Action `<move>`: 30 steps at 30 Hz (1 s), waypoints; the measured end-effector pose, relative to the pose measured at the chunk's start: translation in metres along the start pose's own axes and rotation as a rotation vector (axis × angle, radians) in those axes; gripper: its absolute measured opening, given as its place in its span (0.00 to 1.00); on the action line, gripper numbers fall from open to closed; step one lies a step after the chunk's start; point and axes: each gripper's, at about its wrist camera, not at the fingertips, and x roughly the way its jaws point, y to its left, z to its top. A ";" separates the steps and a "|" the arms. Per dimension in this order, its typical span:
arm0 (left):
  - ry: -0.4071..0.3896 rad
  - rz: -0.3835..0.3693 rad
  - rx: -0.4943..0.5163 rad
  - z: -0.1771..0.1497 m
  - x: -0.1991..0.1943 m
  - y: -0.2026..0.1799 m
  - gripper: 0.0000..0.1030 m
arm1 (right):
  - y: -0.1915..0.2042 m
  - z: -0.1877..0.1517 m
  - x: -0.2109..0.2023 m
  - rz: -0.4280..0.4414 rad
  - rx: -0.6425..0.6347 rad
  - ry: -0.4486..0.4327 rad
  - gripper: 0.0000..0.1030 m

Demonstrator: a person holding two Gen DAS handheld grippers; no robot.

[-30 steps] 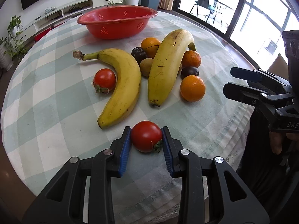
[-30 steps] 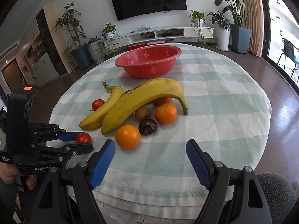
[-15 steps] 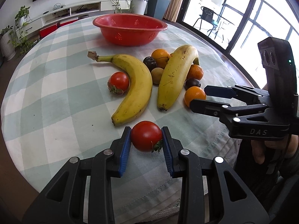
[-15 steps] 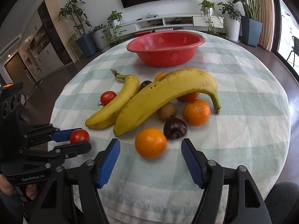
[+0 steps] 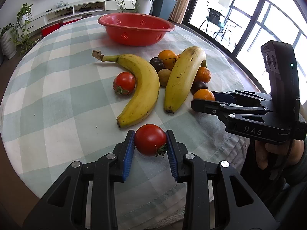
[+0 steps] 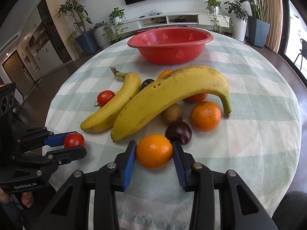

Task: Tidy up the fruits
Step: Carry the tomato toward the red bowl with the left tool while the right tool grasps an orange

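My left gripper (image 5: 150,143) is shut on a red tomato (image 5: 150,142), also seen in the right wrist view (image 6: 74,140), at the table's near edge. My right gripper (image 6: 154,152) has its blue pads on both sides of an orange (image 6: 154,151); the jaws look closed on it. Two bananas (image 6: 170,97) (image 6: 115,107), a second tomato (image 6: 105,97), more oranges (image 6: 205,116), dark plums (image 6: 178,131) and a brown fruit (image 6: 171,112) lie in a cluster. A red basket (image 6: 170,45) stands empty at the far side.
The round table wears a green checked cloth (image 6: 259,134). Its near edge is just below both grippers. Potted plants and a TV shelf stand behind; windows are to the right.
My right gripper moved forward to the nearest orange and its jaws narrowed around it. My left gripper still holds the tomato and turned slightly toward the basket.
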 end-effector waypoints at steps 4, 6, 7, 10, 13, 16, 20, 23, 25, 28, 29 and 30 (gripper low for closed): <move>-0.006 -0.003 -0.006 0.000 0.000 0.001 0.29 | -0.003 -0.002 -0.006 0.018 0.021 -0.003 0.39; -0.013 -0.010 -0.007 0.000 -0.002 0.001 0.29 | -0.004 -0.003 -0.012 0.029 0.029 -0.012 0.39; -0.013 -0.011 -0.006 0.001 -0.002 0.001 0.29 | -0.006 -0.004 -0.015 0.039 0.036 -0.014 0.39; -0.015 -0.011 -0.004 0.001 -0.003 0.000 0.29 | -0.010 -0.003 -0.024 0.072 0.061 -0.034 0.39; -0.018 -0.012 -0.002 0.001 -0.004 -0.001 0.29 | -0.014 -0.001 -0.034 0.094 0.070 -0.073 0.39; -0.027 -0.022 -0.011 0.002 -0.008 -0.001 0.29 | -0.020 0.004 -0.044 0.106 0.079 -0.106 0.39; -0.043 -0.042 -0.027 0.007 -0.016 0.000 0.29 | -0.037 0.016 -0.056 0.089 0.094 -0.152 0.39; -0.064 -0.037 -0.031 0.021 -0.025 0.005 0.29 | -0.059 0.031 -0.061 0.079 0.125 -0.178 0.39; -0.086 -0.036 -0.033 0.036 -0.033 0.008 0.29 | -0.072 0.046 -0.065 0.070 0.135 -0.202 0.39; -0.118 -0.024 -0.012 0.067 -0.039 0.012 0.29 | -0.085 0.073 -0.066 0.075 0.135 -0.231 0.39; -0.126 -0.021 -0.005 0.078 -0.039 0.013 0.29 | -0.089 0.083 -0.064 0.088 0.134 -0.231 0.39; -0.132 -0.017 -0.001 0.090 -0.039 0.015 0.29 | -0.093 0.093 -0.062 0.096 0.135 -0.230 0.39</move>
